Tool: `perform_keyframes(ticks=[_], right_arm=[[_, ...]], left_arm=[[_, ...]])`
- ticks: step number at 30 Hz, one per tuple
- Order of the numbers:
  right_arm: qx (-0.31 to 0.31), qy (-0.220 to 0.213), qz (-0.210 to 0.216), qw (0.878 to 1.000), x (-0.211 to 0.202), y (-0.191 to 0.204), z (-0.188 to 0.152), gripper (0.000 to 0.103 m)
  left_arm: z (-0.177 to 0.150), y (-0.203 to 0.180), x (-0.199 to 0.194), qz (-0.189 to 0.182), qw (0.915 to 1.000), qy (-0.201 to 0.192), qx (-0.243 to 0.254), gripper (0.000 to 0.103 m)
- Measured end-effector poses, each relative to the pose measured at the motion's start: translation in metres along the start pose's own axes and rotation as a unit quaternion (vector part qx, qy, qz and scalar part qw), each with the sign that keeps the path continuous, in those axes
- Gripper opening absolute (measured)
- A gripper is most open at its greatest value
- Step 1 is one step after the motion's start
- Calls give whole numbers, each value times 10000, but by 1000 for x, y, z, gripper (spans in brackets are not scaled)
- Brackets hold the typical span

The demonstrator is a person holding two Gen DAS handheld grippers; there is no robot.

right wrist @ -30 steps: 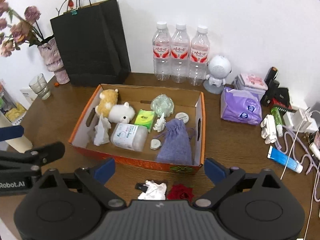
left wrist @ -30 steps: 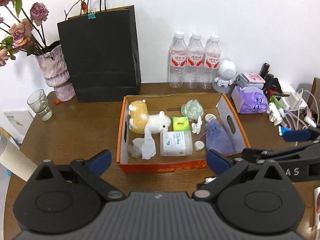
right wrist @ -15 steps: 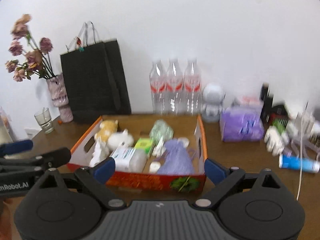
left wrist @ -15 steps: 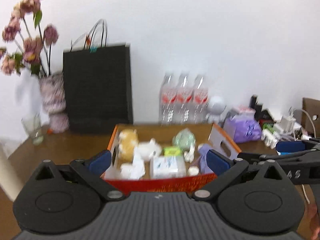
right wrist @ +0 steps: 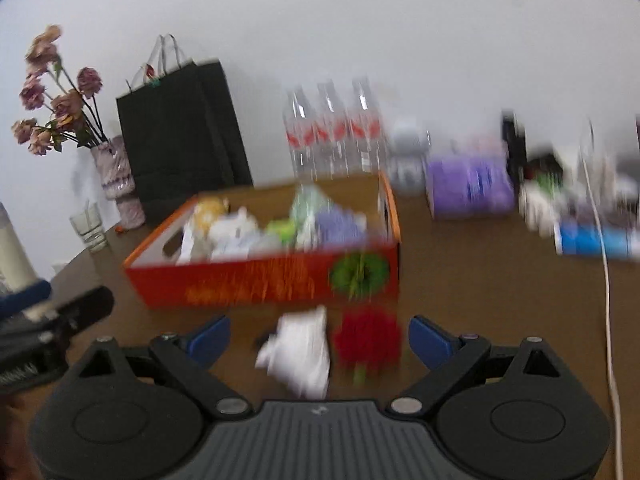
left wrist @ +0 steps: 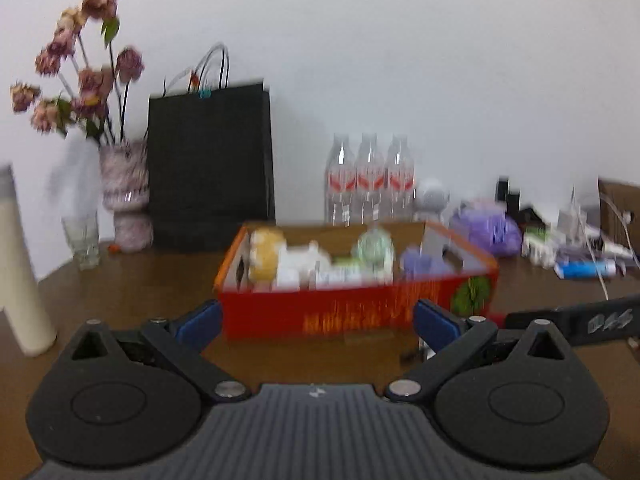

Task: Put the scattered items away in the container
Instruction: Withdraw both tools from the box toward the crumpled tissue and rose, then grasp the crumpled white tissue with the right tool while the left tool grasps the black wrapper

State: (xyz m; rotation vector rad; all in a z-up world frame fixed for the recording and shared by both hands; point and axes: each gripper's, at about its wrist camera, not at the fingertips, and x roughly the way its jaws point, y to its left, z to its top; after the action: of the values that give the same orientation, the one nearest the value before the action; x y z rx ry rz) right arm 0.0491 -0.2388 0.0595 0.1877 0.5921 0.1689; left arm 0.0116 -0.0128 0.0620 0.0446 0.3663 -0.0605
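Observation:
An orange cardboard box [left wrist: 360,308] [right wrist: 264,280] stands on the brown table and holds plush toys, a purple pouch and other small items. In the right wrist view a crumpled white item [right wrist: 298,350] and a red flower [right wrist: 368,340] lie on the table in front of the box. My right gripper [right wrist: 320,336] is open, low over the table, with both items between its fingers. My left gripper [left wrist: 316,322] is open and empty, low in front of the box. Both views are blurred.
A black paper bag [left wrist: 210,168], a vase of dried flowers [left wrist: 124,192], a glass [left wrist: 82,240] and three water bottles [left wrist: 370,180] stand behind the box. A purple tissue pack [right wrist: 468,184], a blue tube [right wrist: 596,240] and cables lie at the right.
Both grippers have dropped from above the box down near the table and now look at it from the side. The white item and red flower now lie between the right gripper's fingers.

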Motion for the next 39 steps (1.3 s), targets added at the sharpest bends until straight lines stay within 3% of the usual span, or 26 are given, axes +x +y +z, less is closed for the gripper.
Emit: perform_keyframes(ticks=[7,11,14,16,18,19,20,25,28,33,34,35,39], right_arm=[[-97,-97,274,9995,-72,4,-77,94],[-134,116,463,9988,-101,6,-121,93],[-221,233,501,9982,-105,6,-136,86],[-300,214,437,9984,-98,4,-132,78],[-394,260,484,9977,-82,2,-121,56],[-470,273,500,9973,-73,3,-116,34],[-569,259,498,9968,-64,5,-110,23],[-1036,-68,315,9941,-14,21,-69,26],[-1295,-184,128,9913,22,32,-40,40],[-1733,220,25,9846,73,37,-20,36],[-1745,271,103,9842,77,34,-21,27],[-1687,271,215,9851,76,29,-22,24],[-1434,58,476,9885,64,12,-19,22]], left_arm=[[-56,2,-64,71,9991,393,-159,103],[-78,-6,-94,-180,9984,526,62,103],[-79,-6,-94,-312,9977,568,186,103],[-73,-4,-84,-344,9976,541,245,101],[-67,-1,-71,-322,9979,504,244,87],[-64,1,-64,-314,9980,498,233,79],[-62,2,-57,-320,9979,526,218,78],[-50,6,-19,-511,9957,769,114,78],[-43,1,11,-856,9932,706,355,79],[-32,-8,64,-1165,9882,903,416,63],[-29,-9,75,-1208,9875,938,384,57],[-27,-11,85,-1256,9866,970,368,55],[-18,-27,113,-1635,9803,965,537,54]])
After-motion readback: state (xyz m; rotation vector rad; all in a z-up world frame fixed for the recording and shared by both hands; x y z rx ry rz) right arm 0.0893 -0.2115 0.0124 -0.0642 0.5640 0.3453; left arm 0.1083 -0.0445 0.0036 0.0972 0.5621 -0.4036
